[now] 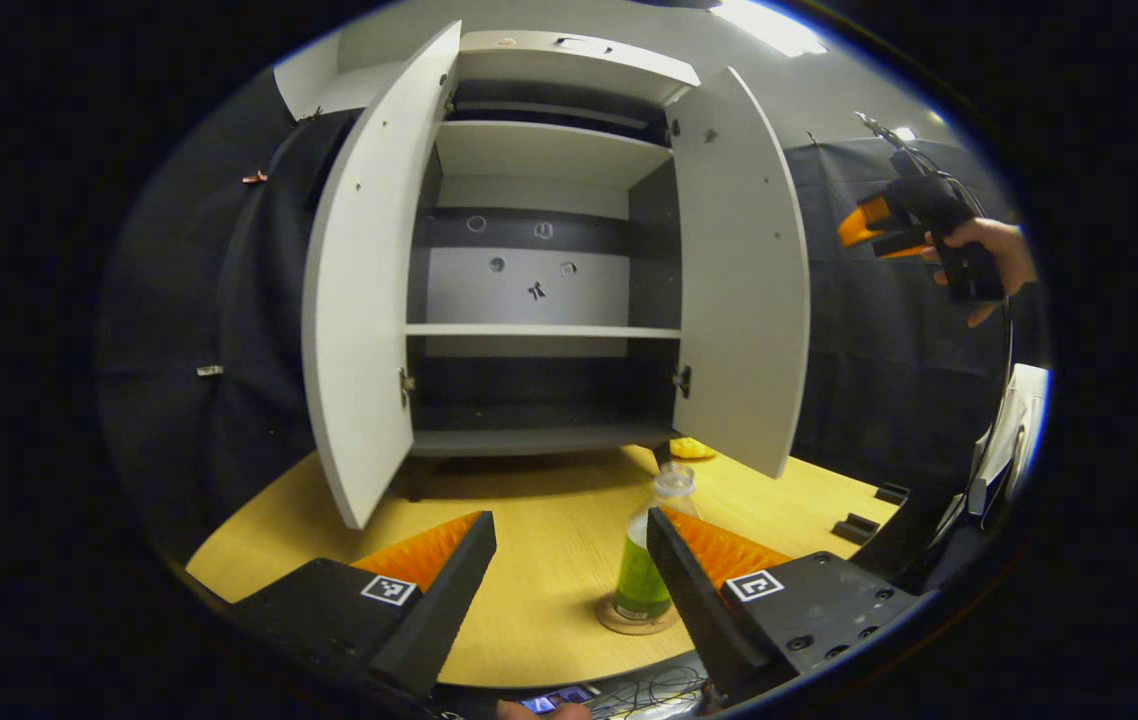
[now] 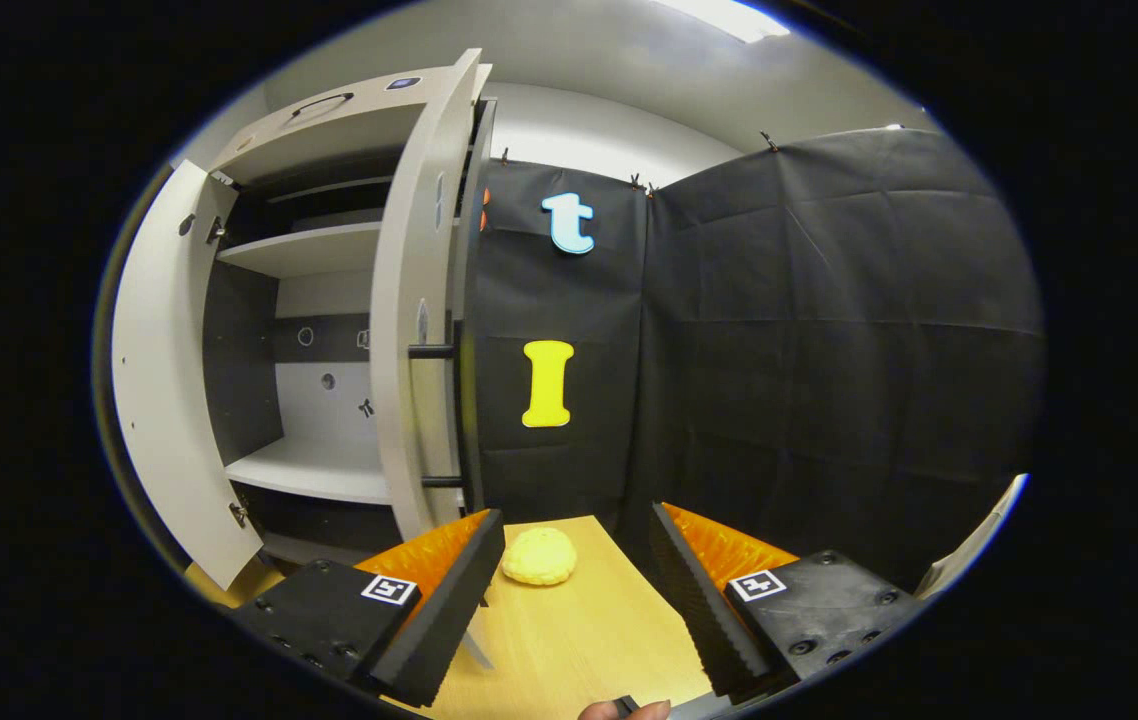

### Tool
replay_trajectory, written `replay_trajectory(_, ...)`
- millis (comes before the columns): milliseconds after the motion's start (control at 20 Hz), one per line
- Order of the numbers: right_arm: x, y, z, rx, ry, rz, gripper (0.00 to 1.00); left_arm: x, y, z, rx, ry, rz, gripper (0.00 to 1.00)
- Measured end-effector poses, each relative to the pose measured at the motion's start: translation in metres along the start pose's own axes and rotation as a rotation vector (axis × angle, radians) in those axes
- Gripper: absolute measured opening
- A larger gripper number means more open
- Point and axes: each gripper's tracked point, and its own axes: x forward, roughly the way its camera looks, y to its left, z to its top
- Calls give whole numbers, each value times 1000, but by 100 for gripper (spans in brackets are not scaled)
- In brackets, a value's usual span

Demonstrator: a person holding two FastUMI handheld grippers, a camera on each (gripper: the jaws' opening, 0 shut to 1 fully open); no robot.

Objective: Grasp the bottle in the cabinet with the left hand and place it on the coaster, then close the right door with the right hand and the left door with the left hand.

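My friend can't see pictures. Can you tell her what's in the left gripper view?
A bottle of green drink stands on a round coaster on a wooden table, just in front of the open left gripper. Behind it, a white cabinet has both doors wide open.

**Two camera views on one open cabinet**

The left gripper view looked from low over the tabletop [image 1: 529, 560] straight into the cabinet [image 1: 539, 290], both doors spread, from near. The right gripper view sat farther right, facing the edge of the right door [image 2: 419, 330] and the booth's far corner, seeing the shelves aslant. Both views shared the cabinet interior, the doors and the tabletop.
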Motion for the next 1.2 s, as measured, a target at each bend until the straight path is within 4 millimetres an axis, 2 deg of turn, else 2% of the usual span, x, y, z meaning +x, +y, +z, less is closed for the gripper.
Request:
replay_trajectory(150, 18, 14, -3, -39, 27, 52, 97, 1, 24, 54, -32, -45, 47, 98)
replay_trajectory(250, 30, 21, -10, -24, 66, 81, 97, 2, 41, 76, -33, -45, 92, 98)
replay_trajectory(450, 48, 28, 17, 24, 13, 100, 97, -3, 61, 108, -2, -58, 139, 98)
replay_trajectory(650, 52, 31, 27, 41, 3, 104, 95, -9, 77, 117, -8, -30, 178, 98)
replay_trajectory(900, 47, 37, 25, 29, -15, 100, 95, -14, 88, 121, -3, -28, 204, 98)
replay_trajectory(1200, 32, 78, 21, 79, 13, 202, 96, -20, 101, 120, 8, -23, 236, 97)
